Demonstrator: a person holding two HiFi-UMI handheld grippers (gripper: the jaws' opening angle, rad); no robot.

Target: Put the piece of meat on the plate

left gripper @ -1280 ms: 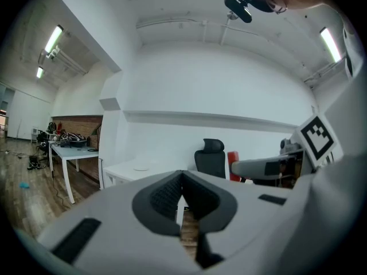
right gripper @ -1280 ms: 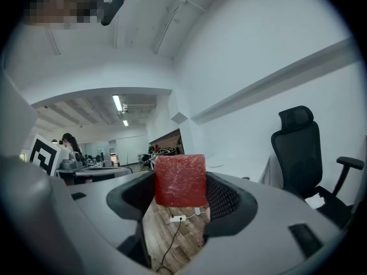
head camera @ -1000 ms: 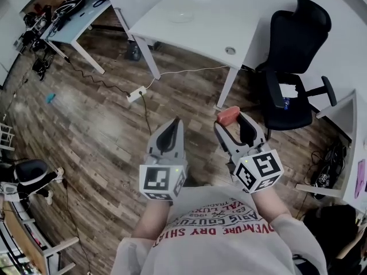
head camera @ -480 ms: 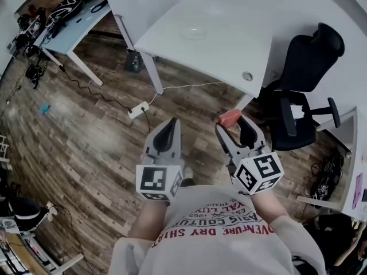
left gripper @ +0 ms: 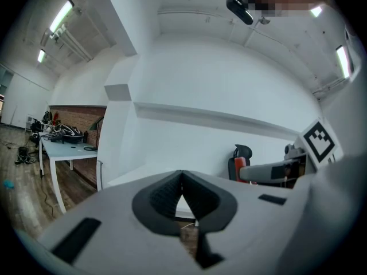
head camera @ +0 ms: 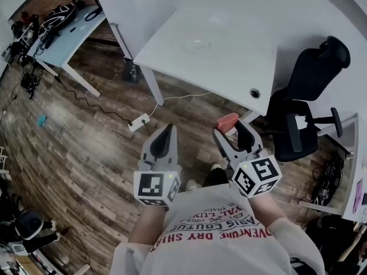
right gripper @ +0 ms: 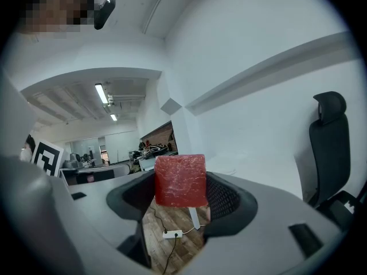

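Note:
A red cube of meat [head camera: 227, 121] sits between the jaws of my right gripper [head camera: 232, 129], which is shut on it and held about level above the wooden floor. In the right gripper view the meat [right gripper: 180, 180] fills the gap of that gripper [right gripper: 182, 187]. My left gripper [head camera: 167, 130] is beside it on the left, its jaws shut with nothing in them; its tips [left gripper: 182, 175] meet in the left gripper view. A pale round plate [head camera: 196, 44] lies on the white table [head camera: 241, 62] ahead of both grippers.
A black office chair [head camera: 312, 90] stands right of the table. A power strip [head camera: 137, 121] with cables lies on the floor near the table leg [head camera: 152, 86]. A light blue table [head camera: 63, 24] with clutter is at the far left.
The white table and plate have come nearer and lower in the head view as the person walks toward them. Both grippers keep their pose, and the meat stays in the right one.

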